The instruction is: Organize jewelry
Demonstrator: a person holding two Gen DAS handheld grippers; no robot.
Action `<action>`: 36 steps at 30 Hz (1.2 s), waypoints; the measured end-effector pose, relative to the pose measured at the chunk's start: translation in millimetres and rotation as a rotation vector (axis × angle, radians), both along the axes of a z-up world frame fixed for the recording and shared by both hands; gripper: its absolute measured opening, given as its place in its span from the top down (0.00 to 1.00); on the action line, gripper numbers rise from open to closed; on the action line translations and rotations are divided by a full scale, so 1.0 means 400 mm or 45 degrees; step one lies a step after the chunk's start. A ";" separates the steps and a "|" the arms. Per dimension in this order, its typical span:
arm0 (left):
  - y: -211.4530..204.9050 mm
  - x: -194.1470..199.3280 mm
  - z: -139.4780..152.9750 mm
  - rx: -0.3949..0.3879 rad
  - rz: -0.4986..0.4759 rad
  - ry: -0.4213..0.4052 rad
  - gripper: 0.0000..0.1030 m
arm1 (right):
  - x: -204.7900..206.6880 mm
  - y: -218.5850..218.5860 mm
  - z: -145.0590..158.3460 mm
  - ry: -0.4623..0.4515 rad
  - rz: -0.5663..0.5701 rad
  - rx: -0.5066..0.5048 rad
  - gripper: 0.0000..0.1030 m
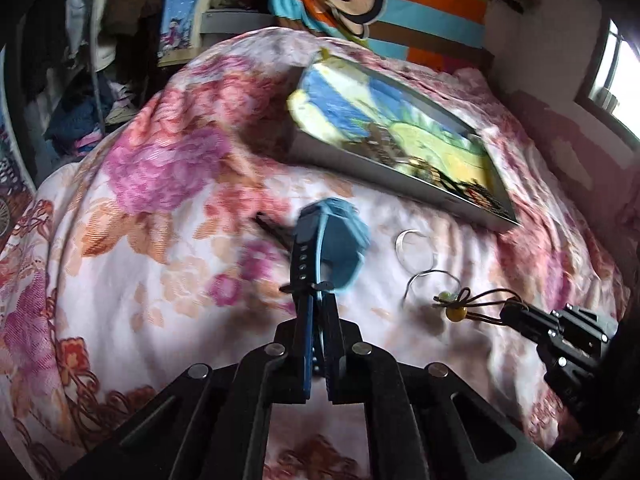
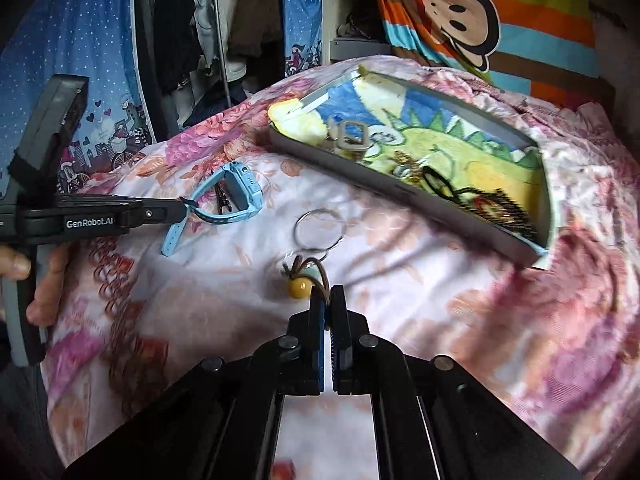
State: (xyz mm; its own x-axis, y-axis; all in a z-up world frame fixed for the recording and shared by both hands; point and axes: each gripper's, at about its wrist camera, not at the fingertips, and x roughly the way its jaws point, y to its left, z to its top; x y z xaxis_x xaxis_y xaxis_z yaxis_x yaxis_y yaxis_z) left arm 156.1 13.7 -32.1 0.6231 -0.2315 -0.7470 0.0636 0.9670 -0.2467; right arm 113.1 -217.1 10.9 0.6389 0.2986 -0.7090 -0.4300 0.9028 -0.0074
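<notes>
My left gripper (image 1: 316,292) is shut on the strap of a light blue watch (image 1: 340,236), which also shows in the right wrist view (image 2: 236,192) just above the floral bedspread. My right gripper (image 2: 329,300) is shut on a brown cord bracelet with a yellow bead (image 2: 301,287), also seen from the left (image 1: 458,312). A thin silver bangle (image 2: 318,229) lies on the bedspread between them. A shallow grey tray (image 2: 400,188) lined with a colourful cloth holds a grey watch (image 2: 352,136), a black ring-shaped band (image 2: 438,182) and other pieces.
A small dark clip (image 2: 223,200) lies beside the blue watch. A striped monkey-print cushion (image 2: 480,20) stands behind the tray. Hanging clothes (image 2: 200,32) and a blue curtain (image 2: 80,60) are at the back left. The bedspread (image 2: 400,300) bulges and slopes away.
</notes>
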 end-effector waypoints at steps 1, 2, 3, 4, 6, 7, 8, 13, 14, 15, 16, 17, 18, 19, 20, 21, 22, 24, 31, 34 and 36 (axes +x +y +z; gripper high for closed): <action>-0.007 -0.005 0.001 -0.001 -0.013 -0.003 0.96 | -0.004 -0.010 0.007 -0.006 0.000 -0.003 0.97; -0.019 -0.011 0.003 0.002 -0.032 -0.008 0.97 | -0.011 -0.020 0.014 -0.013 -0.002 -0.007 0.97; -0.031 -0.016 0.002 0.015 -0.051 -0.009 0.97 | -0.020 -0.033 0.019 -0.028 -0.009 -0.008 0.97; -0.039 -0.020 0.002 0.027 -0.061 -0.012 0.97 | -0.028 -0.040 0.025 -0.041 -0.017 0.001 0.97; -0.056 -0.034 0.005 0.058 -0.075 -0.029 0.99 | -0.050 -0.064 0.031 -0.076 -0.036 0.049 0.97; -0.062 -0.043 0.008 0.046 -0.091 -0.042 0.99 | -0.058 -0.072 0.033 -0.087 -0.044 0.071 0.97; -0.067 -0.052 0.012 0.032 -0.106 -0.057 0.99 | -0.064 -0.081 0.035 -0.094 -0.055 0.096 0.97; -0.113 -0.096 0.036 0.057 -0.184 -0.144 0.99 | -0.064 -0.111 0.041 -0.103 -0.090 0.150 0.97; -0.120 -0.100 0.035 0.088 -0.184 -0.148 0.99 | -0.066 -0.114 0.041 -0.103 -0.095 0.159 0.97; -0.120 -0.102 0.032 0.109 -0.168 -0.148 0.99 | -0.063 -0.117 0.041 -0.104 -0.098 0.163 0.97; -0.113 -0.101 0.027 0.119 -0.146 -0.142 0.99 | -0.068 -0.114 0.041 -0.104 -0.099 0.163 0.97; -0.104 -0.098 0.024 0.122 -0.124 -0.139 0.99 | -0.067 -0.114 0.039 -0.103 -0.099 0.163 0.97; -0.087 -0.094 0.022 0.116 -0.084 -0.134 0.99 | -0.066 -0.115 0.038 -0.100 -0.100 0.163 0.97; -0.071 -0.089 0.020 0.103 -0.052 -0.132 0.99 | -0.067 -0.115 0.037 -0.097 -0.100 0.164 0.97; -0.056 -0.085 0.017 0.085 -0.020 -0.127 0.99 | -0.065 -0.115 0.033 -0.091 -0.101 0.167 0.97; -0.036 -0.078 0.012 0.054 0.017 -0.117 0.99 | -0.065 -0.114 0.030 -0.085 -0.102 0.169 0.97; -0.023 -0.071 0.003 0.027 0.034 -0.096 0.99 | -0.064 -0.114 0.025 -0.075 -0.105 0.171 0.97; -0.010 -0.059 -0.017 -0.014 0.037 -0.034 0.99 | -0.063 -0.115 0.016 -0.060 -0.109 0.177 0.97; -0.024 -0.038 -0.051 -0.020 0.005 0.043 0.97 | -0.042 -0.111 -0.002 -0.026 -0.129 0.213 0.97; -0.013 -0.038 -0.055 -0.077 0.014 0.065 0.88 | -0.042 -0.109 -0.006 -0.021 -0.131 0.209 0.97; -0.001 -0.040 -0.058 -0.145 0.020 0.074 0.83 | -0.042 -0.104 -0.012 -0.017 -0.129 0.203 0.97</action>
